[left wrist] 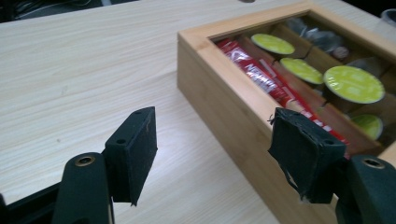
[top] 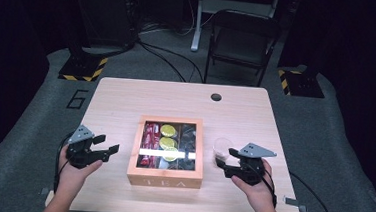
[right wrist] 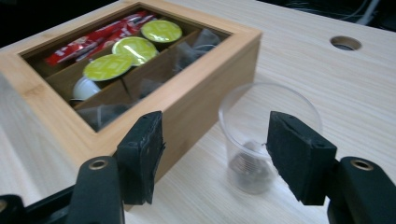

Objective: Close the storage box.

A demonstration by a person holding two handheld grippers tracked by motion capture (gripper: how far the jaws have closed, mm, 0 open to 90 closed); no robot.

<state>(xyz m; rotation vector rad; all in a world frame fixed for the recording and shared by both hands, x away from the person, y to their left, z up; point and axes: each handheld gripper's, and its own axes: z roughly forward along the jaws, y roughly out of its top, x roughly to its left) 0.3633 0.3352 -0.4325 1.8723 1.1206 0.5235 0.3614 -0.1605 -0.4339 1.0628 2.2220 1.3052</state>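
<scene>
Clear plastic cup stands upright on the table, just beside the right wall of the wooden tea box, apart from it by a thin strip of tabletop; dark stuff at the cup bottom, can't tell what. Right gripper sits at the cup from the near side: in the right gripper view the jaws are spread wide, cup between them and a bit ahead, pads not touching the wall, nothing pinched. Tea box is mid-table, "TEA" on the front face, clear pane on top. Through the pane: red sachets in the left compartment, green-lidded capsules in the middle one, dark wrapped bags on the cup side. Left gripper is off the box's left side, near but not touching; jaws spread, nothing between them, one pad over bare table, the other in front of the box's near corner in the left gripper view. Round cable hole near the far edge. Folding chair on the floor beyond the table.
</scene>
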